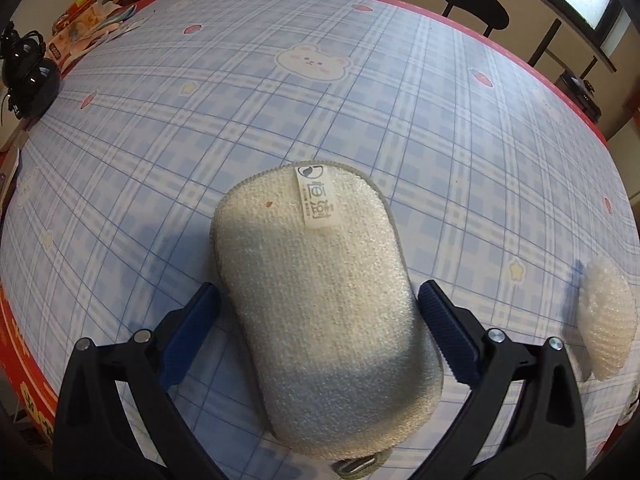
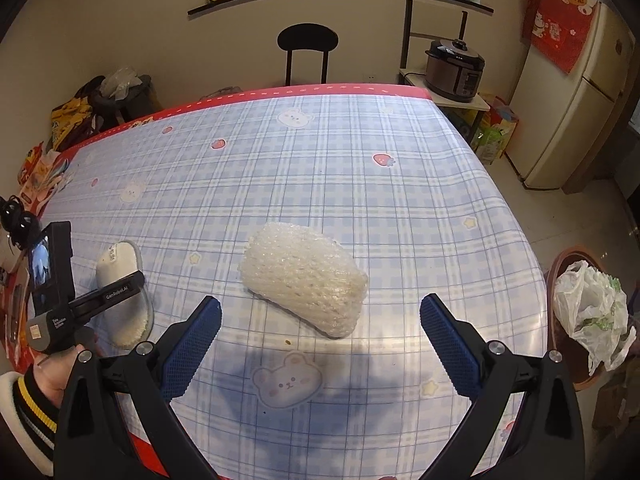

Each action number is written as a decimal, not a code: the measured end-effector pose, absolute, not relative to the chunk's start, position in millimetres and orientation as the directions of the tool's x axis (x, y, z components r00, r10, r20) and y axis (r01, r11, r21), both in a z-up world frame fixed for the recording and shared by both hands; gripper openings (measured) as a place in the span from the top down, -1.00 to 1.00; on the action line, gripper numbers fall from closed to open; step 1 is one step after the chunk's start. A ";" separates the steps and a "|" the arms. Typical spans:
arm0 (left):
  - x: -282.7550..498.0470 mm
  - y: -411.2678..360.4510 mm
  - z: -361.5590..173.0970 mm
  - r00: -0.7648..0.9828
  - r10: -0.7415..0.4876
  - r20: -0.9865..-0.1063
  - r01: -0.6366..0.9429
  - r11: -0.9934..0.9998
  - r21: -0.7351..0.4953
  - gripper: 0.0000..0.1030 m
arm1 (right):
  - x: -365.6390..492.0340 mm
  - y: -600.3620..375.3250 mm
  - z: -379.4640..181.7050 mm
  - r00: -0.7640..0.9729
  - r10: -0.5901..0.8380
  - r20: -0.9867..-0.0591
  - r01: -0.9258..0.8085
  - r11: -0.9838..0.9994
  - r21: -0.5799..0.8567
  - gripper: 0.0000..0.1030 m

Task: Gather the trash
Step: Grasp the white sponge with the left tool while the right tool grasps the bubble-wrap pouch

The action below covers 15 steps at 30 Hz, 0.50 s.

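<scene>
Both tongs stand apart: the left tongs (image 1: pixel 320 312) straddle a pale scrubbing sponge (image 1: pixel 320 300) without clamping it, the right tongs (image 2: pixel 320 328) hover just short of a foam net sleeve (image 2: pixel 304 280) lying mid-desk. That sleeve looks featherlight and squashy, best pinched across its middle. Slick plaid-covered desk (image 2: pixel 400 208); a bag-lined bin (image 2: pixel 588 304) waits at the right.
</scene>
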<state>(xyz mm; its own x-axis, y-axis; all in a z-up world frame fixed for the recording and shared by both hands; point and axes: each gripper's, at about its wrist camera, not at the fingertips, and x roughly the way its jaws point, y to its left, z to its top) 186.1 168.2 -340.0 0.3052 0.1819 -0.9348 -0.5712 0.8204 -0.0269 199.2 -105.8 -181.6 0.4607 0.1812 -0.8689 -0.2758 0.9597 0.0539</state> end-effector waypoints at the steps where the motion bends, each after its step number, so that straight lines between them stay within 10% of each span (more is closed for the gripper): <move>1: 187.4 167.7 -340.7 0.305 0.185 -0.934 -0.568 0.823 -0.022 -0.90 | 203.1 -105.0 -185.2 0.459 0.169 -0.872 -0.288 0.957 0.034 -0.90; 15: 162.4 181.5 -334.5 0.351 0.117 -0.929 -0.468 0.881 -0.066 -0.68 | 224.5 -55.7 -212.1 0.482 0.161 -0.861 -0.567 0.807 -0.167 -0.90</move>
